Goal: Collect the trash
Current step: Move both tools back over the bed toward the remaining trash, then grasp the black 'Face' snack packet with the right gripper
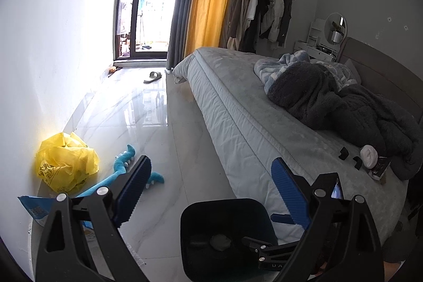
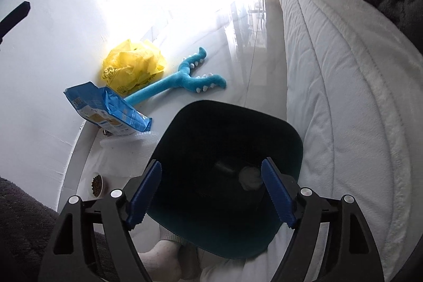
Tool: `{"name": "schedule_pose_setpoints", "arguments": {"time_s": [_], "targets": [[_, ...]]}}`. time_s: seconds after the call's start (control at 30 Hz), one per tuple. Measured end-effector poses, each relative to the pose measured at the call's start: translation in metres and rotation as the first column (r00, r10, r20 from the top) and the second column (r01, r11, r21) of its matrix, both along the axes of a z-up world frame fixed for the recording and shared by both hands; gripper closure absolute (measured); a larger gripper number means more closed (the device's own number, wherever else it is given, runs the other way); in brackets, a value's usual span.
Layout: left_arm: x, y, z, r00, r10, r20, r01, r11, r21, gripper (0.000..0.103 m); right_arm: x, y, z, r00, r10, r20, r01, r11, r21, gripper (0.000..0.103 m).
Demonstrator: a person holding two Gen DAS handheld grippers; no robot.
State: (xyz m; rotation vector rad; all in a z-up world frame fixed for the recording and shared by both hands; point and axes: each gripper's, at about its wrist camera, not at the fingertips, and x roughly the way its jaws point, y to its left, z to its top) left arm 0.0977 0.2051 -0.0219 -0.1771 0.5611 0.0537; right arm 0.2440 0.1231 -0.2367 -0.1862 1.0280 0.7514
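A dark bin (image 2: 227,149) stands on the floor beside the bed, and a crumpled grey wad (image 2: 249,177) lies at its bottom. My right gripper (image 2: 211,190) hangs over the bin's mouth, open, its blue pads (image 2: 146,193) touching nothing. In the left wrist view the same bin (image 1: 227,223) sits low in the middle with the wad (image 1: 219,242) inside. My left gripper (image 1: 211,176) is above it, open wide and empty. By the wall lie a crumpled yellow plastic bag (image 1: 66,163) (image 2: 132,65) and a blue packet (image 2: 105,110) (image 1: 34,208).
A blue plush toy (image 2: 185,75) lies on the tiles by the bag. Clear wrap (image 2: 124,144) and a pet-food bowl (image 2: 97,184) sit near the wall. The bed (image 1: 238,110) fills the right, bearing a white roll (image 1: 368,156) and blankets. A slipper (image 1: 153,77) lies far off.
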Motion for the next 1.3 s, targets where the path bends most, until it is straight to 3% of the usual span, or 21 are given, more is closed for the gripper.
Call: {"name": "schedule_pose_setpoints", "arguments": {"time_s": [0.47,1.3], "targets": [[0.026,-0.056,0.018,0.997,-0.070,0.021,0.071,0.997,-0.031,0.009,0.005,-0.076,0.064,0.981,-0.088,0.170,0.074,0.993,0.087,0.022],[0.076,-0.181,0.007,0.965,-0.261,0.006,0.261,0.965,-0.021,0.009,0.009,-0.236,0.104,0.900,-0.275,0.337,0.284,0.958,0.023,0.018]]}}
